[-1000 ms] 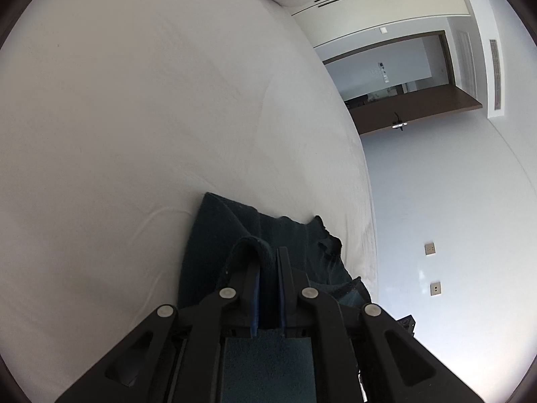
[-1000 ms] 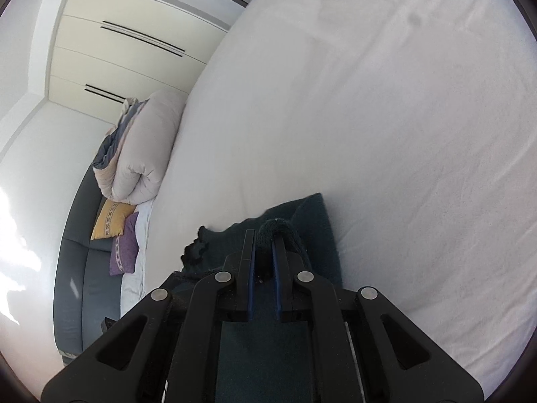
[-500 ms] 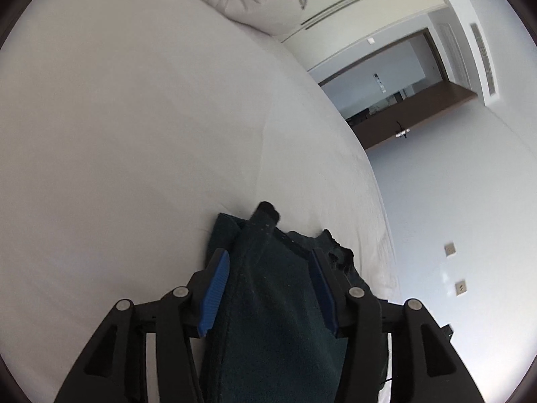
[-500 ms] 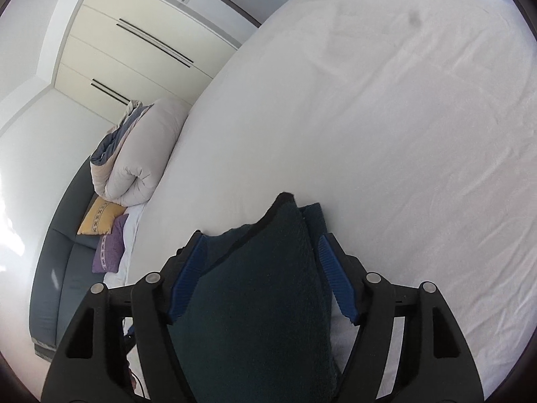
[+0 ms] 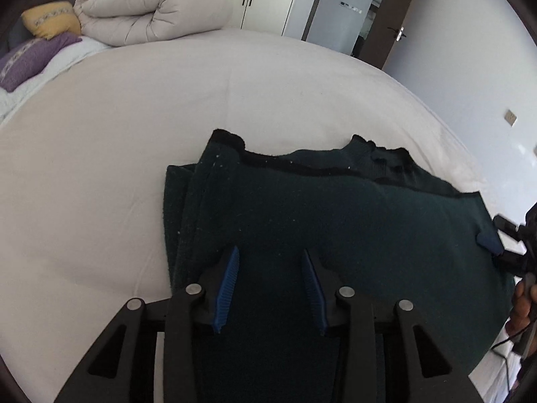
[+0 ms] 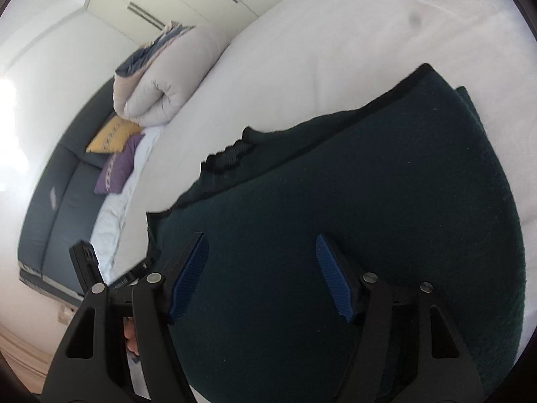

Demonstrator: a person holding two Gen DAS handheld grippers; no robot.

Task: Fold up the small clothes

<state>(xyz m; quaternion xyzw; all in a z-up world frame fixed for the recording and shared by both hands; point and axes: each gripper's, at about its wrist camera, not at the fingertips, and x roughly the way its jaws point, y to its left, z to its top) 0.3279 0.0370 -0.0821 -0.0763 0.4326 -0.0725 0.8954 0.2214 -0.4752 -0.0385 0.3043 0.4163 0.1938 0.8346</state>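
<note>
At the far left, a purple cushion (image 5: 23,60) and a yellow patterned cushion (image 5: 50,21) lay by the grey headboard, with a rolled beige quilted duvet (image 5: 147,10) just beside them at the head of the white-sheeted bed (image 5: 84,184). The left claw (image 5: 270,255) hung low over the near edge of the bed, its blue ribbed pads spread well apart and gripping nothing; dark cloth filled the gap beneath them. That cloth was the dark green knitted garment with black trim (image 5: 335,221), folded over on itself and lying flat on the sheet, its layered left edge showing several stacked folds and its black-edged upper border running across toward the right. In the right wrist view the same garment (image 6: 369,201) spread under the right claw (image 6: 261,245), whose blue pads likewise stood wide apart with nothing held between them. At the right edge of the left wrist view, part of the right claw (image 5: 510,245) sat close to the garment's right corner, near a pale wall with sockets.
</note>
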